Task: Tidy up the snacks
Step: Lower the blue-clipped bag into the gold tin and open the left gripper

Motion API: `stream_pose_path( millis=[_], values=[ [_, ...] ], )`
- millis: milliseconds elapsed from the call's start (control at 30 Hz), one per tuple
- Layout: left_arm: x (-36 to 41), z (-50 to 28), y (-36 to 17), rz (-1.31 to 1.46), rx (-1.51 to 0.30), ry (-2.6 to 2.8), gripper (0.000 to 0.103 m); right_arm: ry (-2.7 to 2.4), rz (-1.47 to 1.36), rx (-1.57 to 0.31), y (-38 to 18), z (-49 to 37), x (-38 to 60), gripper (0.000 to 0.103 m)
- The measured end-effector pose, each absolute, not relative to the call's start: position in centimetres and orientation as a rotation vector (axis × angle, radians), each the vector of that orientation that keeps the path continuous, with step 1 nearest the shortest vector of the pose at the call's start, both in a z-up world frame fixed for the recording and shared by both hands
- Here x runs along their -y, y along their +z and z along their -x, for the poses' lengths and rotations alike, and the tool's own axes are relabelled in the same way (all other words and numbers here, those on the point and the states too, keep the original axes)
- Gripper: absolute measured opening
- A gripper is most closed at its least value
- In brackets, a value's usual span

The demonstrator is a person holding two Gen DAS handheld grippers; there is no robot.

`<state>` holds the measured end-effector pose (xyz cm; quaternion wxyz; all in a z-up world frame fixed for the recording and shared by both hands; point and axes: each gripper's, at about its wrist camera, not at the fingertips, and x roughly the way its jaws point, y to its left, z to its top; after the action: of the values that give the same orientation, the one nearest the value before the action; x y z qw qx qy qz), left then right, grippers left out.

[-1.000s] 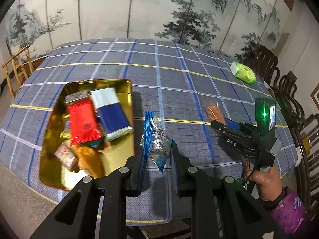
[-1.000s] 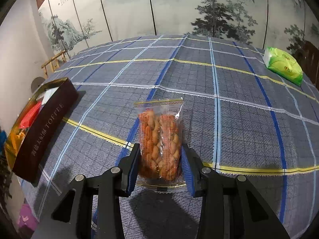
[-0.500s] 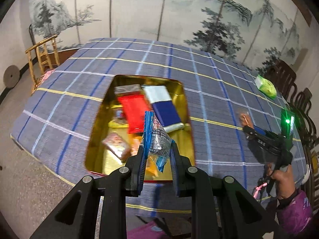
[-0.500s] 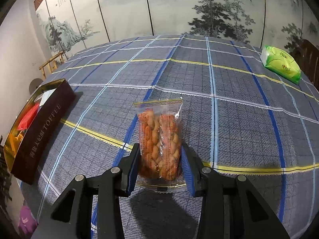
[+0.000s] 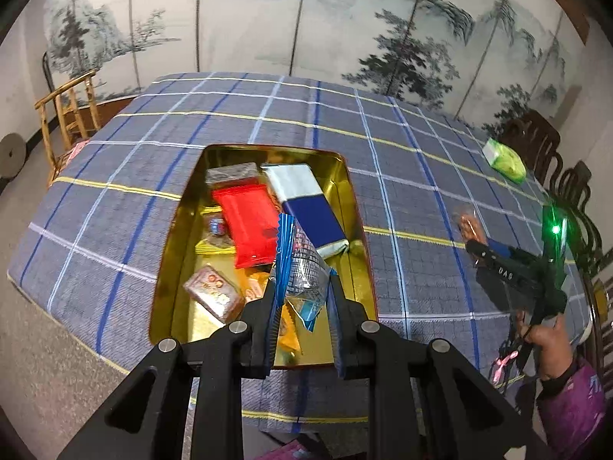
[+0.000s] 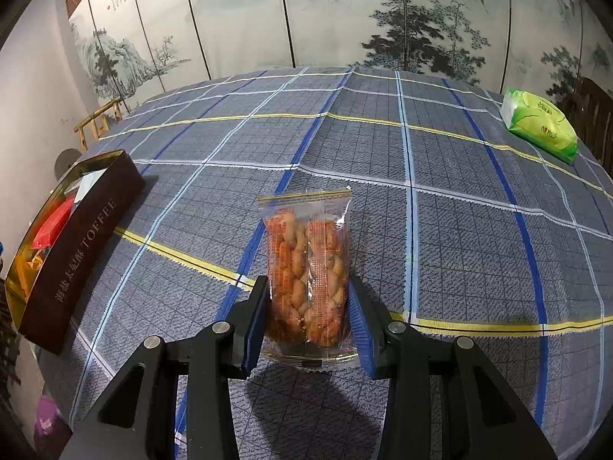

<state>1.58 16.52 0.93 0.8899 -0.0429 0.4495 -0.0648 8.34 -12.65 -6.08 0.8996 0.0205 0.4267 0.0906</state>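
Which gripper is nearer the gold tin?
Left. The left gripper hovers above the gold tin; the right gripper holds its bag over the cloth, well apart.

Left wrist cam sits close above the tin [image 5: 354, 207], looking steeply down into it from its near edge, toward the screen wall. Right wrist cam is off to the tin's [image 6: 82, 245] right, low over the cloth, angled down the same way. Both catch the tin and the green pack [image 5: 505, 160] [image 6: 540, 125] (far right corner).
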Motion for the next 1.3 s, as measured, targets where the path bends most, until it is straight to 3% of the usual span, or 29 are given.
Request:
stream_pose_path(
  millis=[1300],
  values=[
    [-13.2,-3.5,-2.9,-0.025,-0.985,-0.195,0.02,0.183,-0.036,-0.884,-6.1,-8.4,12.3,0.041]
  ],
)
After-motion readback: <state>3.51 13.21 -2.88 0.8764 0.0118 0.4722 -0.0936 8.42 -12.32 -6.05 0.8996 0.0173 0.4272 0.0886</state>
